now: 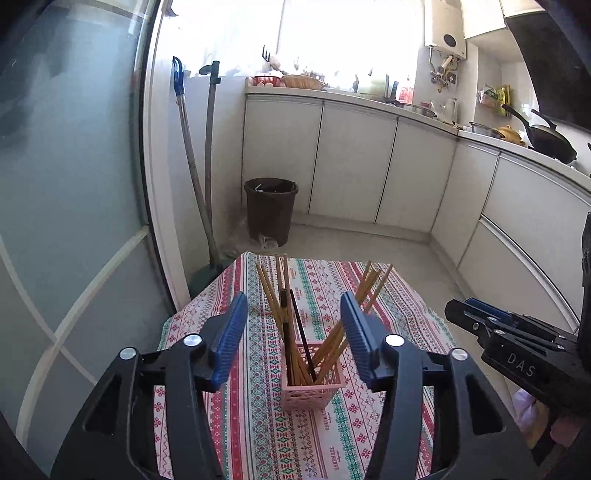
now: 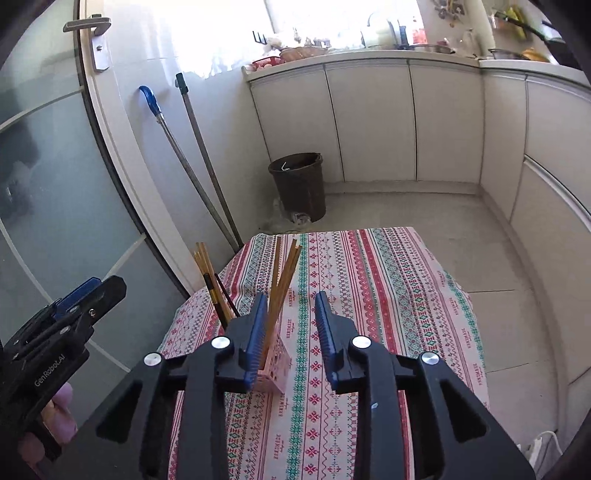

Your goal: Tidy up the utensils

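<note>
Left wrist: "DAS" on right gripper (image 1: pixel 458 312)

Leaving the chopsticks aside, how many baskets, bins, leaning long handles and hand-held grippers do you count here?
Pink basket: 1
Brown bin: 1
Long handles: 2
Grippers: 2, left gripper and right gripper
Total: 6

I am working in a home kitchen: white cabinets (image 1: pixel 354 162) under a countertop (image 1: pixel 417 110), a wok (image 1: pixel 550 142), a wall-mounted water heater (image 1: pixel 445 33), mops (image 2: pixel 192 147), a bin (image 1: pixel 270 210).
</note>
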`<action>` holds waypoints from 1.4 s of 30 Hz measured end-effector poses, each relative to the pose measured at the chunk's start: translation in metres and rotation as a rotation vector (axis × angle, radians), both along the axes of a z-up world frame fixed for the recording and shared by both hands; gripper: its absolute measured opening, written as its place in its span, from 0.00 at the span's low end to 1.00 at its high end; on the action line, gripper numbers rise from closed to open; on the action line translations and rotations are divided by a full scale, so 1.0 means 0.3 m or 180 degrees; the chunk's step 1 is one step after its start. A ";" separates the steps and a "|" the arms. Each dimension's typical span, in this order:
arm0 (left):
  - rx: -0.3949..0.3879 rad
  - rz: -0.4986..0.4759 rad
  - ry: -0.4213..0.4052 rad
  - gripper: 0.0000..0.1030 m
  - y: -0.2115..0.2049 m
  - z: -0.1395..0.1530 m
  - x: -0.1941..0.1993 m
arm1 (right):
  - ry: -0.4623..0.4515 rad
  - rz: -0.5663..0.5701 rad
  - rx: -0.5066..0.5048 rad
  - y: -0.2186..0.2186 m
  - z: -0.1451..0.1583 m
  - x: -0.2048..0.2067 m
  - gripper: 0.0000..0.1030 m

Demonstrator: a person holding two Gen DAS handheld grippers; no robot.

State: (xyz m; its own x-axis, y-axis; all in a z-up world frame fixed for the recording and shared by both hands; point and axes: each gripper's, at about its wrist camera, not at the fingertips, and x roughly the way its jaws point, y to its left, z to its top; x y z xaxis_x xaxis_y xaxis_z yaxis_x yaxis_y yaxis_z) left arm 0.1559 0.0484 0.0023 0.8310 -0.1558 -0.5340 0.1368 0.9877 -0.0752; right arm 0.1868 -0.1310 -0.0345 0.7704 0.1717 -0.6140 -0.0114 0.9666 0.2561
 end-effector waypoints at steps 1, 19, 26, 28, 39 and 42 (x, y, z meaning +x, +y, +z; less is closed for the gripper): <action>0.0011 -0.0003 0.0004 0.61 -0.008 -0.007 -0.006 | 0.0001 -0.0008 -0.0014 -0.006 -0.004 -0.015 0.33; 0.0243 0.0012 -0.0058 0.93 -0.098 -0.073 -0.100 | 0.0029 -0.0651 -0.0362 -0.099 -0.076 -0.161 0.73; 0.0438 0.0074 -0.0029 0.93 -0.129 -0.096 -0.108 | 0.0046 -0.0891 -0.0551 -0.111 -0.097 -0.183 0.91; 0.0458 0.0108 -0.0033 0.93 -0.134 -0.101 -0.112 | 0.0011 -0.0959 -0.0586 -0.114 -0.093 -0.189 0.93; 0.0477 0.0237 -0.0048 0.93 -0.137 -0.114 -0.105 | -0.0005 -0.1020 -0.0604 -0.093 -0.074 -0.202 0.93; 0.0484 0.0271 -0.0073 0.93 -0.138 -0.116 -0.103 | 0.0003 -0.1018 -0.0660 -0.084 -0.078 -0.201 0.93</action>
